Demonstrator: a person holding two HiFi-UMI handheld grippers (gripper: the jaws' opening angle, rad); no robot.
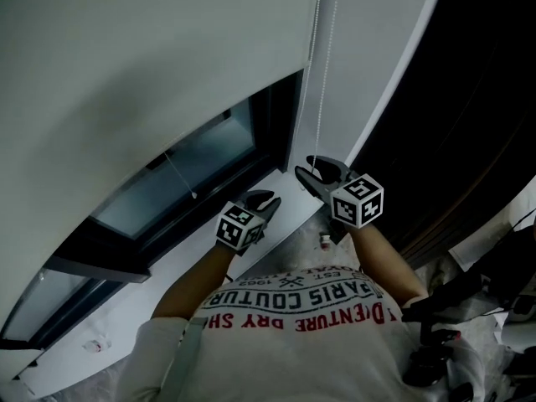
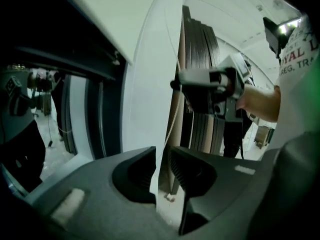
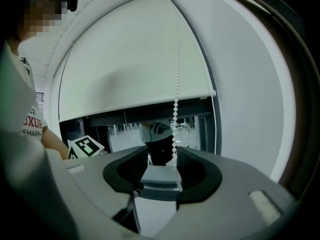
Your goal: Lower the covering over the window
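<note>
White fabric roller blind part-lowered. Right gripper jaws apart, white beaded chain between them, unclamped. Left gripper jaws apart, gripping nothing.

Left claw and right claw stand parted.

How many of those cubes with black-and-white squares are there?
2: the left cube on the left gripper, the right cube on the right gripper. None seems hidden.
</note>
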